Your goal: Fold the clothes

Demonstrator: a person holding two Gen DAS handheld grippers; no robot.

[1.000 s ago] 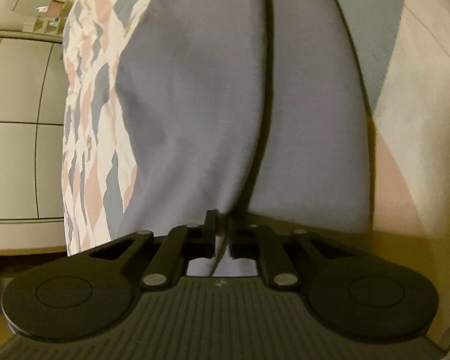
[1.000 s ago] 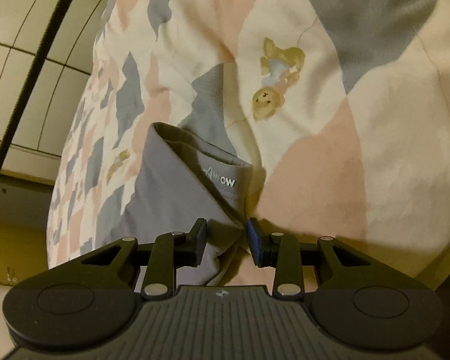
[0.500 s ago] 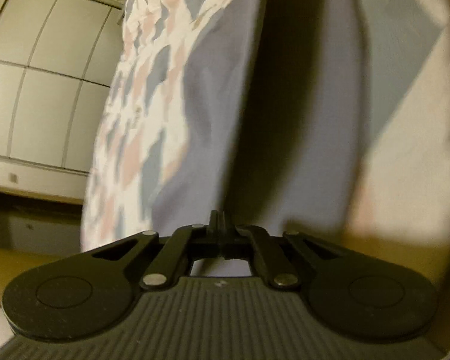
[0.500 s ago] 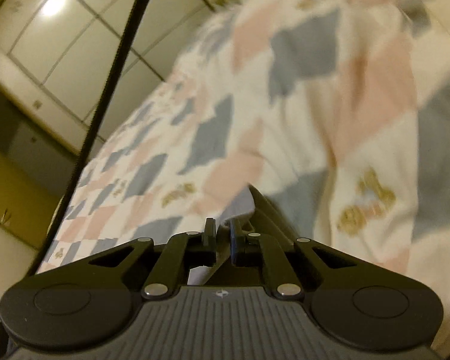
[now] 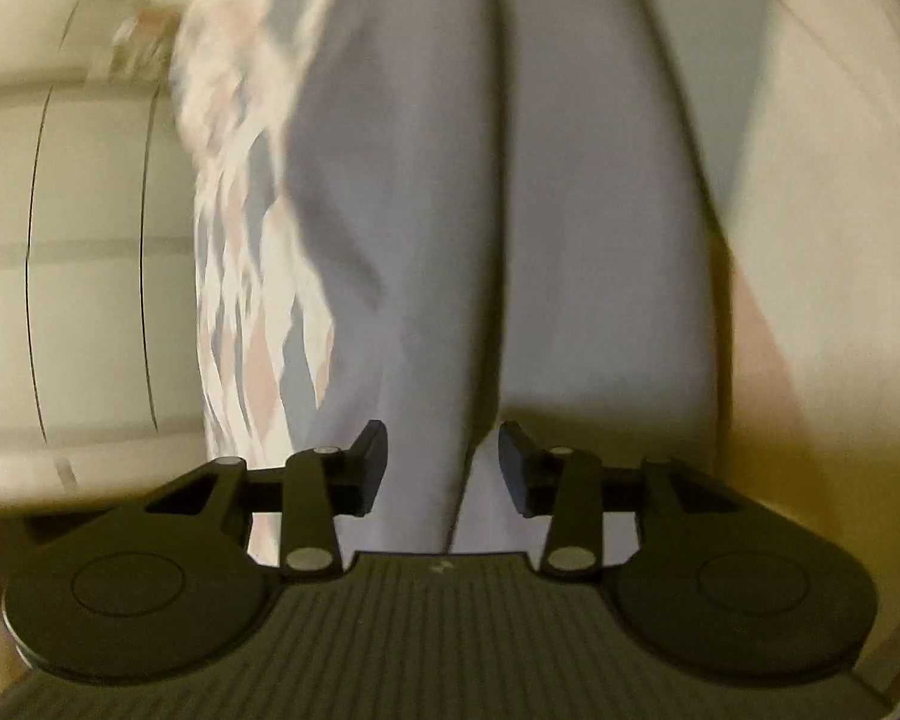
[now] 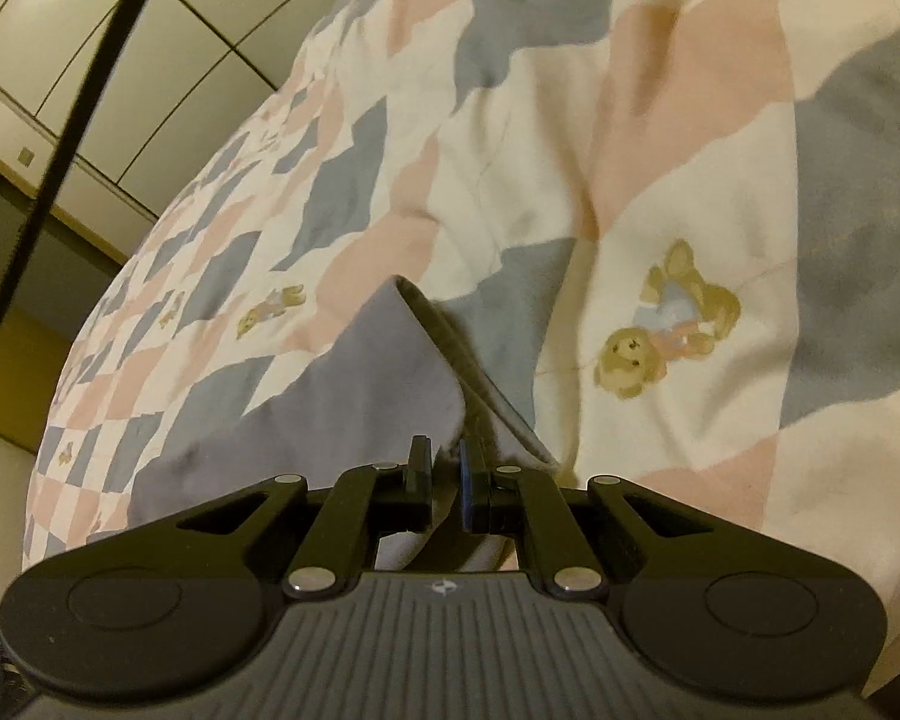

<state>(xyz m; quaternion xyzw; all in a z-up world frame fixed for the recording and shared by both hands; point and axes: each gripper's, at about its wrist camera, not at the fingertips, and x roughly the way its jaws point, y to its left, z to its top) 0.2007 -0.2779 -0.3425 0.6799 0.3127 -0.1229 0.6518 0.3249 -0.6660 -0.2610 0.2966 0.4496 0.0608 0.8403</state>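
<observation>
A grey garment (image 5: 510, 210) lies stretched along the patterned quilt (image 5: 240, 192) and fills the middle of the left wrist view, which is blurred. My left gripper (image 5: 443, 462) stands open just above its near end, the cloth showing between the fingers. In the right wrist view the same grey garment (image 6: 342, 396) shows a raised folded corner. My right gripper (image 6: 446, 480) is shut on the cloth just below that corner.
The quilt (image 6: 630, 180) with pink, grey and cream patches and teddy-bear prints covers a bed. Pale wardrobe doors (image 5: 78, 240) stand beyond its left edge. A dark cable (image 6: 72, 120) crosses the right wrist view at the upper left.
My left gripper has opened and let go of the grey garment. My right gripper, open a second ago, closed on the garment's edge and still holds it.
</observation>
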